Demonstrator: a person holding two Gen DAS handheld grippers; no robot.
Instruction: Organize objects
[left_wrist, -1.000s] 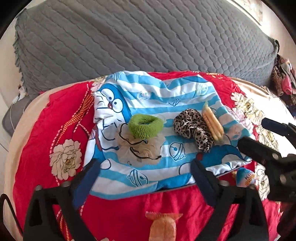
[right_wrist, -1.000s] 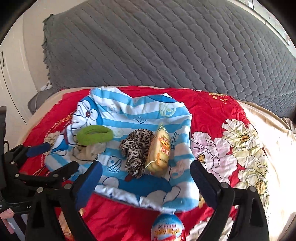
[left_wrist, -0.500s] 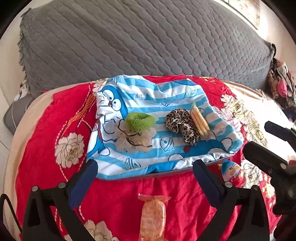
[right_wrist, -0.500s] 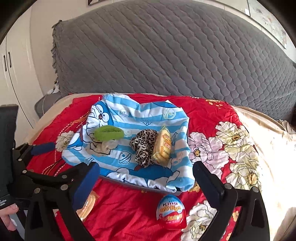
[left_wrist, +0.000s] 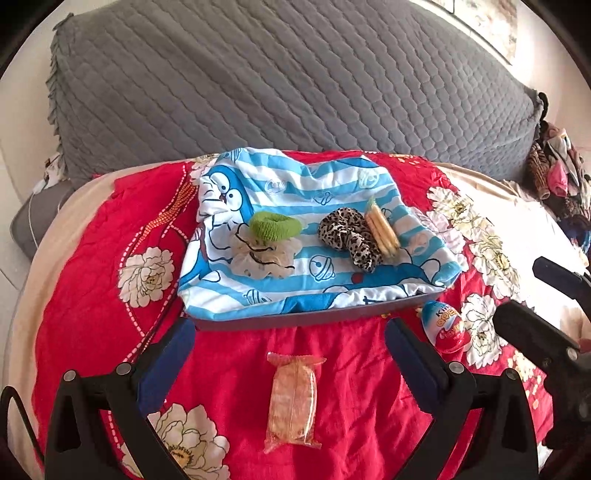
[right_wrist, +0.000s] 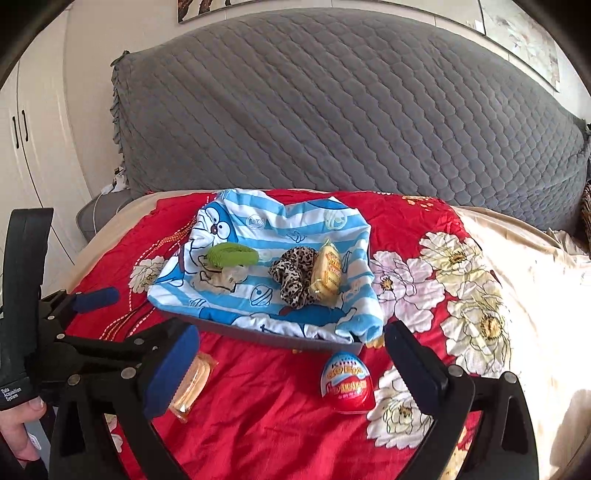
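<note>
Hovering wide open and empty, the left gripper (left_wrist: 288, 347) frames a crinkly orange snack packet (left_wrist: 293, 400); the right gripper (right_wrist: 291, 354) gapes around a glossy red chocolate egg (right_wrist: 347, 382), both near the blue-striped cartoon cloth (left_wrist: 295, 288).

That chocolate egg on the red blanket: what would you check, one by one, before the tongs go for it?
1. Right tongs open wide enough: ok, nothing between them.
2. Chocolate egg free to take: ok, it stands alone on the red blanket, just in front of the tray.
3. Egg lined up between the right tongs: ok, slightly right of middle.
4. Left tongs out of the way: ok, open and aimed at the wrapped snack.
5. Room on the striped cloth for it: ok, bare patches beside the green hair tie.
6. Egg steady when pinched: cannot tell.
</note>
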